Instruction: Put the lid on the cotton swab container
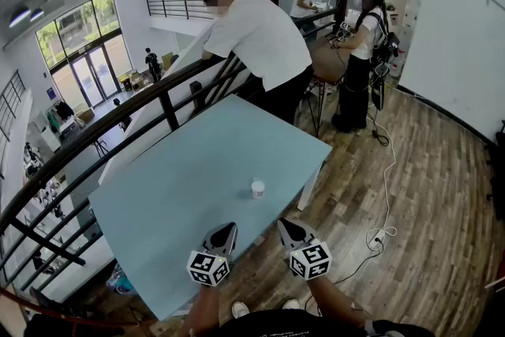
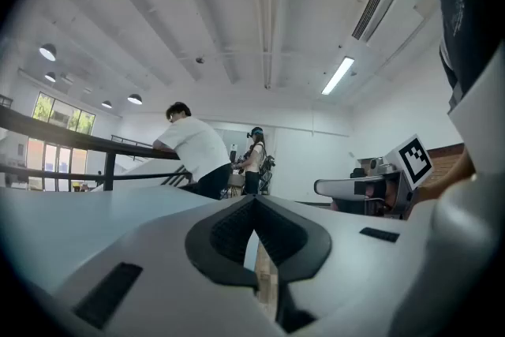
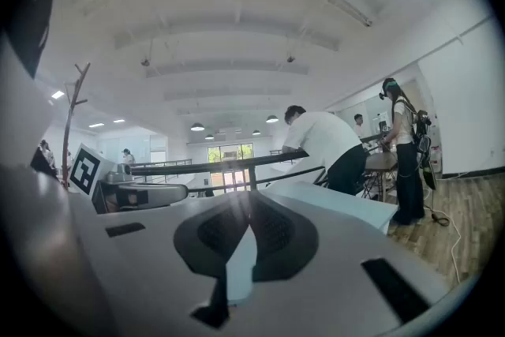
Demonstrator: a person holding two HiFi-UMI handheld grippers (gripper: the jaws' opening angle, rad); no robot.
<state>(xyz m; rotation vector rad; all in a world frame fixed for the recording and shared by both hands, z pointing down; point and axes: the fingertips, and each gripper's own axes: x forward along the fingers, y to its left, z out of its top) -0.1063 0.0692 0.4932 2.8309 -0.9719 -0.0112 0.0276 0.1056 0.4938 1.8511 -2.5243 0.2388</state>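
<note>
Left gripper (image 1: 228,227) and right gripper (image 1: 283,224) hover at table (image 1: 173,193) edge, jaws closed on nothing, short of cotton swab container (image 1: 258,188): probably idle.

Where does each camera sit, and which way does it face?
Head view: on the head, steeply down at table, container; left tongs, right tongs show.
Left gripper view: on left tongs, level along shut jaws; right tongs at right.
Right gripper view: on right tongs, level along shut jaws; left tongs at left.
Shared: white-shirted person at railing.
</note>
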